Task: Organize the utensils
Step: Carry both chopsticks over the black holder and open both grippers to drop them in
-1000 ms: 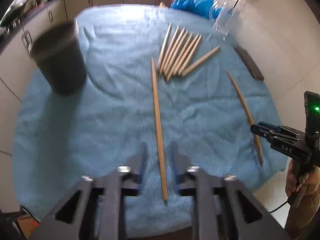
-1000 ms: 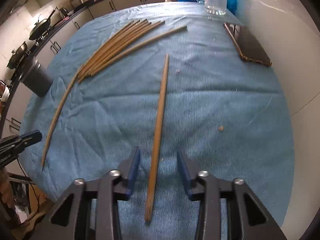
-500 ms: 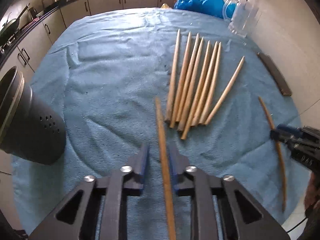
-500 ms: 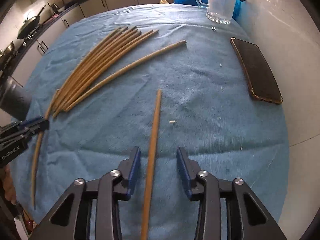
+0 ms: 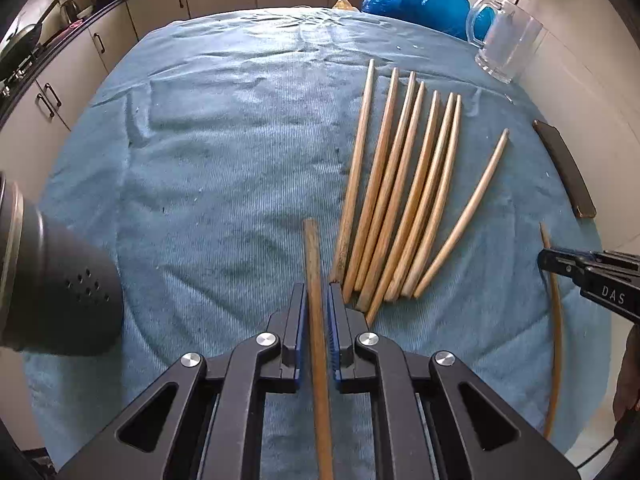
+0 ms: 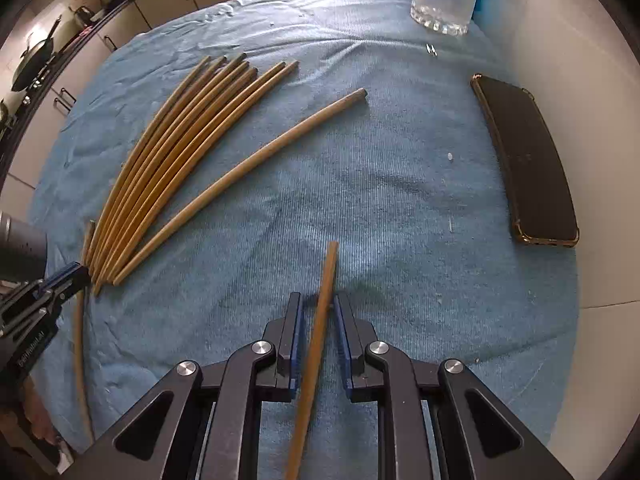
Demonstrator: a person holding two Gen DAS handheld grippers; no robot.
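Closing on a stick with each hand, both tongs angled steeply down at the blue cloth (image 5: pixel 220 160).

Left tongs (image 5: pixel 316 300): jaws closing, nearly together, blue pads pressed on either side of the left chopstick (image 5: pixel 314 264). That stick runs straight along the jaw line; its far end pokes out past the tips and lies on the cloth, and its near end runs out of view under the tongs.

Right tongs (image 6: pixel 317 300): jaws closing but not yet gripping. The right chopstick (image 6: pixel 329 268) lies between them, slanted, close against the right-hand pad near its tip, with a clear gap on the other side. It rests on the cloth.

Loose stock: fanned chopsticks (image 5: pixel 400 200), seven of them, lie just right of my left tongs, near ends bunched and touching, far ends spread. The single chopstick (image 5: pixel 468 216) lies beside the fan on its right, its near end close to the bunch.

Black holder (image 5: pixel 60 292), with small holes in its wall, sits at the cloth's left edge, well apart from the fan.

Other items: glass mug (image 5: pixel 508 48) at the far right corner of the cloth, blue bag (image 5: pixel 420 0) behind it, phone (image 6: pixel 528 160) flat along the cloth's right edge.
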